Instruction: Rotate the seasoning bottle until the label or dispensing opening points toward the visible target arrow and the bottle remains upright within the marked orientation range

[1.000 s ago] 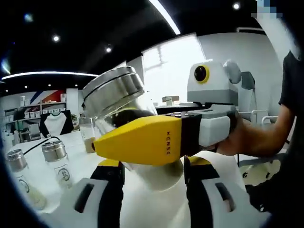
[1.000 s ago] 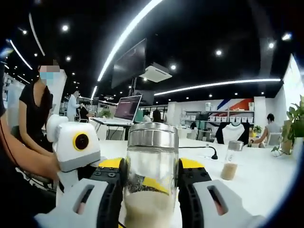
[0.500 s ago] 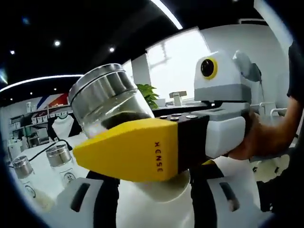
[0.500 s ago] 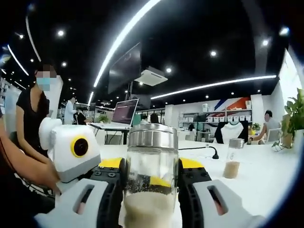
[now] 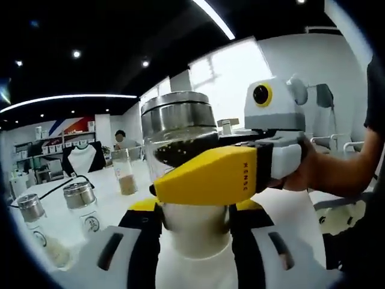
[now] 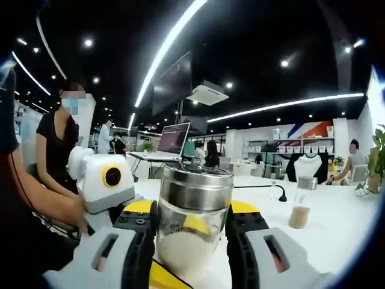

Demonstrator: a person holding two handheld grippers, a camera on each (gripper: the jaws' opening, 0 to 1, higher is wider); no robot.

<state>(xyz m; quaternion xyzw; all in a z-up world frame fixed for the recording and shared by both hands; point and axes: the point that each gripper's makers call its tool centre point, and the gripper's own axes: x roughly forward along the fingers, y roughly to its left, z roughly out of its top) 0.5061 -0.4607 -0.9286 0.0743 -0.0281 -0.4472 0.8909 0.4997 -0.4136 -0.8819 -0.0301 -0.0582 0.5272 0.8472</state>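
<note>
Both grippers clamp the same clear glass seasoning bottle with a brushed steel cap [image 5: 180,156] [image 6: 192,226]. In the left gripper view the left gripper [image 5: 195,226] has its black-padded jaws closed on the bottle's lower body, where pale powder fills the glass, while the right gripper [image 5: 231,171], yellow-fingered with a grey-white body, comes in from 3 o'clock and crosses the bottle's waist, a person's hand [image 5: 307,171] behind it. In the right gripper view the right gripper [image 6: 191,241] squeezes the glass just under the cap. The bottle's long axis runs 6 to 12 o'clock, cap at 12; dark grains lie above the powder. I cannot tell which way its label faces. Three similar capped jars [image 5: 84,205] stand on the white table [image 5: 123,201] at 9 o'clock.
</note>
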